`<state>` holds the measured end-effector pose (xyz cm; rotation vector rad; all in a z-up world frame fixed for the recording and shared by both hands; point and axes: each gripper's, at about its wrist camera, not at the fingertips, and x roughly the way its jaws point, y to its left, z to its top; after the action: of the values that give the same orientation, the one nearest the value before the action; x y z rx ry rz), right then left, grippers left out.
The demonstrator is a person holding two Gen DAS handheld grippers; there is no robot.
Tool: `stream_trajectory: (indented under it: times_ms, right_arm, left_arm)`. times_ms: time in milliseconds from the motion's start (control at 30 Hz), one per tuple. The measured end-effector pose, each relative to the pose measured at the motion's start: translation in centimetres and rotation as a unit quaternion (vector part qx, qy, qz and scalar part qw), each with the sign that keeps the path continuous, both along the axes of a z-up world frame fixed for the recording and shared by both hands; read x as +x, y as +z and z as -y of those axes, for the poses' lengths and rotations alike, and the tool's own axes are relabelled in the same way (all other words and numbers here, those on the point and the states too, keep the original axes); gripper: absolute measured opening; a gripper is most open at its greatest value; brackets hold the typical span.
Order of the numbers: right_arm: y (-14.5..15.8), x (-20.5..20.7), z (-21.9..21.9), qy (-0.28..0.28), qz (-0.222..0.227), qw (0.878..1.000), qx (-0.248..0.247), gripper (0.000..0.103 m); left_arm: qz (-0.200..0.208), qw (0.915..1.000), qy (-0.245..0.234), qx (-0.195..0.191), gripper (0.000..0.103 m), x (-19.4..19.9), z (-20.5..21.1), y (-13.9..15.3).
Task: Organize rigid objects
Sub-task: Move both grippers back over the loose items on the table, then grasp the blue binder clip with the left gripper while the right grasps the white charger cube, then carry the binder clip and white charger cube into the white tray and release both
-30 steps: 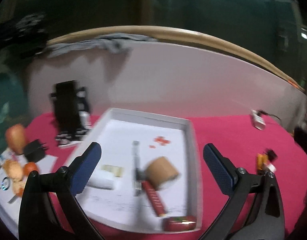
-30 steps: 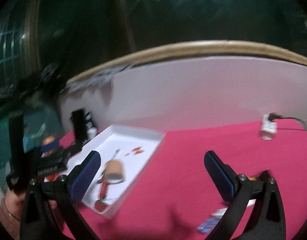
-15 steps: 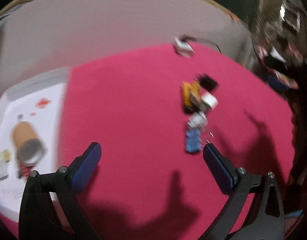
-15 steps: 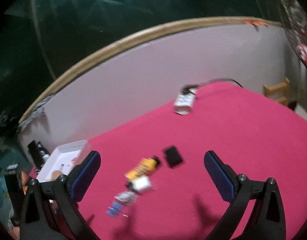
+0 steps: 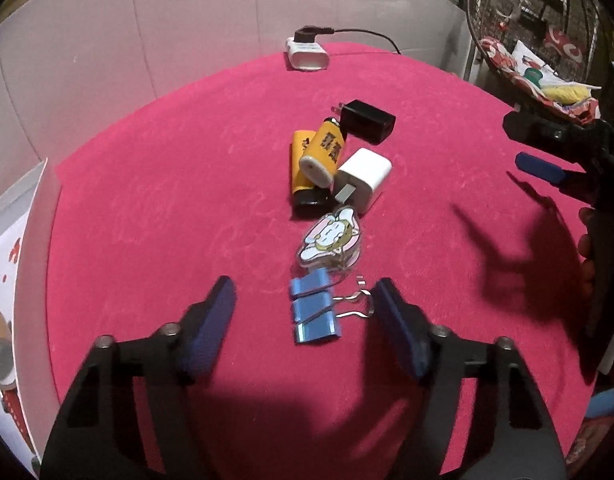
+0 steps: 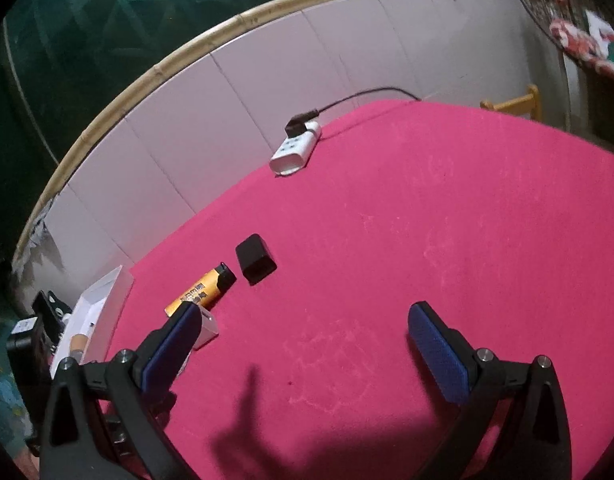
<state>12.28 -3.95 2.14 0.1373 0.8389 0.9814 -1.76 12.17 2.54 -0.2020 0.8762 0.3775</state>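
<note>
- Binder clips (image 5: 313, 312), blue and lying side by side on the pink cloth (image 5: 147, 200), are framed between the pads of the left gripper (image 5: 303, 320).
- Its jaws have just been closing; no contact with the clips is seen, and nothing is held.
- The right gripper (image 6: 303, 336) is held wide apart over bare cloth, empty.
- The step is judged a grasp approach; further closing on the clips is called for, then carriage to the white tray (image 5: 35, 240).

Matt pink cloth (image 5: 147, 200), glossy blue metal binder clips (image 5: 313, 312), shiny plastic lighters (image 5: 321, 150)
</note>
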Motion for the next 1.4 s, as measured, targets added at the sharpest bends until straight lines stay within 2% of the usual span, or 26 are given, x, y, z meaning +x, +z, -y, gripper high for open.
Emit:
stream_trajectory:
  times_ms: [33, 67, 267, 367, 400, 433, 633, 733, 800, 1000, 1100, 1133, 1167, 1400]
  right_arm:
    - [-0.1, 0.1, 0.0, 0.001, -0.003, 1.0, 0.0, 0.103]
    - [-0.1, 0.1, 0.1, 0.001, -0.006, 1.0, 0.001, 0.103]
    - [0.2, -0.4, -0.3, 0.015, 0.001, 1.0, -0.004, 0.103]
    - [0.8, -1.4, -1.7, 0.05, 0.013, 0.999, -0.016, 0.103]
    - [1.1, -1.8, -2.5, 0.064, 0.019, 0.997, -0.024, 0.103]
    - [1.2, -2.2, -3.2, 0.075, 0.025, 0.996, -0.032, 0.103]
    - [1.8, -4.8, -8.3, 0.152, 0.068, 0.983, -0.076, 0.103]
    - [1.2, -5.6, -10.2, 0.174, 0.072, 0.977, -0.098, 0.103]
    - [0.5, -5.8, -11.2, 0.184, 0.072, 0.974, -0.111, 0.099]
    - [-0.6, -6.2, -12.4, 0.202, 0.077, 0.967, -0.135, 0.077]
    - [-0.8, -6.2, -12.7, 0.205, 0.084, 0.964, -0.145, 0.062]
    - [-0.8, -6.2, -12.7, 0.207, 0.082, 0.964, -0.143, 0.05]
    - [-0.8, -6.1, -12.6, 0.206, 0.08, 0.965, -0.142, 0.046]
    - [0.0, -5.4, -11.1, 0.189, 0.059, 0.974, -0.114, 0.046]
  left_arm:
    - [0.002, 1.0, -0.001, 0.004, 0.055, 0.0, 0.1, 0.0]
    - [0.005, 1.0, -0.004, 0.004, 0.043, -0.1, 0.1, 0.0]
    - [0.013, 0.9998, 0.012, -0.001, 0.043, -1.1, 0.2, 0.1]
    - [0.023, 0.9994, 0.024, -0.006, 0.043, -2.2, -0.1, 0.5]
    - [0.025, 0.9993, 0.029, -0.005, 0.018, -2.5, -0.2, 0.7]
    - [0.025, 0.9991, 0.033, -0.007, 0.013, -2.7, -0.3, 0.9]
    - [0.037, 0.9979, 0.052, -0.013, 0.013, -4.3, -0.8, 1.5]
    - [0.039, 0.9976, 0.055, -0.014, 0.013, -4.7, -0.8, 1.5]
    - [0.042, 0.9975, 0.055, -0.018, 0.012, -4.8, -1.0, 1.6]
    - [0.044, 0.9972, 0.056, -0.022, 0.009, -4.9, -1.2, 1.6]
    - [0.046, 0.997, 0.057, -0.025, 0.009, -5.1, -1.3, 1.6]
    - [0.046, 0.9969, 0.058, -0.027, 0.009, -5.1, -1.3, 1.6]
    - [0.047, 0.9968, 0.058, -0.028, 0.009, -5.2, -1.3, 1.6]
    - [0.058, 0.9959, 0.063, -0.027, 0.007, -5.9, -1.5, 2.3]
